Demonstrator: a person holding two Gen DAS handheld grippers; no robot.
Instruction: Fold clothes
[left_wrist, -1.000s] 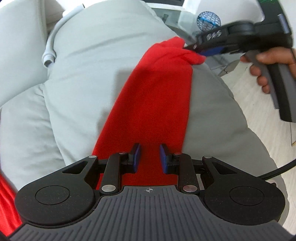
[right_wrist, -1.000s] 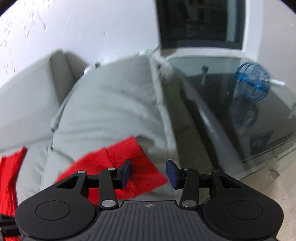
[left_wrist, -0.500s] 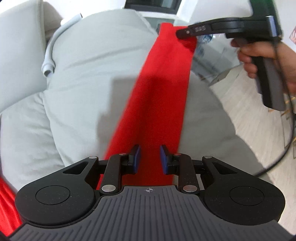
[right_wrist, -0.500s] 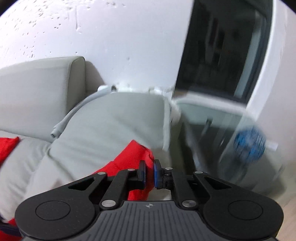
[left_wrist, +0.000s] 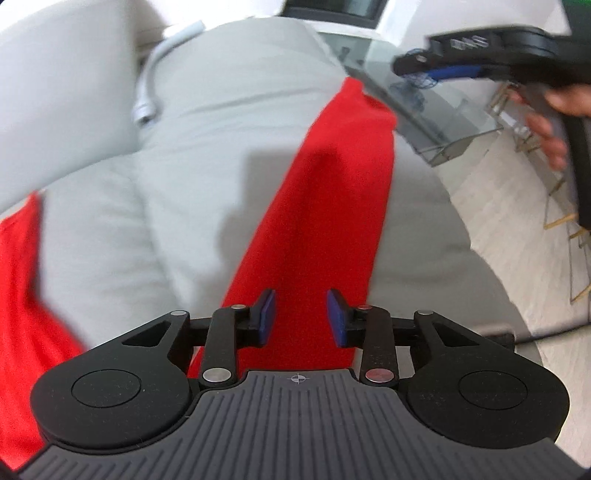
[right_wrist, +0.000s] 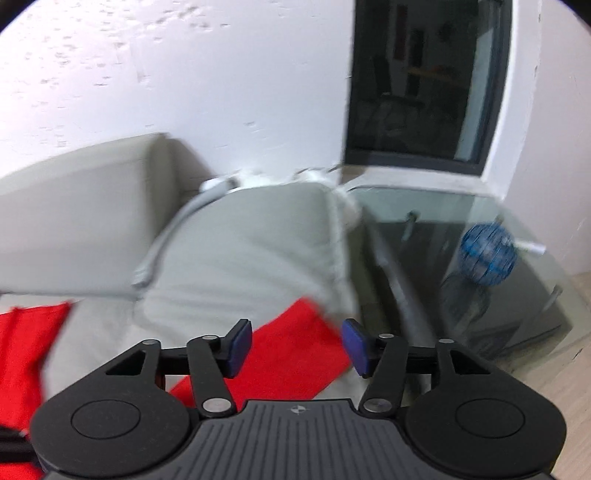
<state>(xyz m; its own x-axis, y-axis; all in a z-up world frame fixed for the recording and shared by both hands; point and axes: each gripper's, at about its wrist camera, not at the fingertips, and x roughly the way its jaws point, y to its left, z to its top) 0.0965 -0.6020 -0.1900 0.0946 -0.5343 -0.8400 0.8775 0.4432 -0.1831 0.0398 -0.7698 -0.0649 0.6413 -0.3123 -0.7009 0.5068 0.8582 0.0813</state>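
Observation:
A red garment lies stretched in a long strip across a grey sofa cushion. More of its red cloth shows at the lower left. My left gripper is open, its blue pads on either side of the strip's near end. My right gripper is open and empty just above the strip's far end. It also shows in the left wrist view, lifted off the cloth to the upper right.
A glass side table stands right of the sofa, with a blue wire ball on it. A grey cable lies along the sofa back. A white wall and a dark window are behind. Light floor lies to the right.
My right gripper pulled the strip's far end out straight, then opened, let it go and lifted away. The strip now lies flat on the cushion. My left gripper opened wider.

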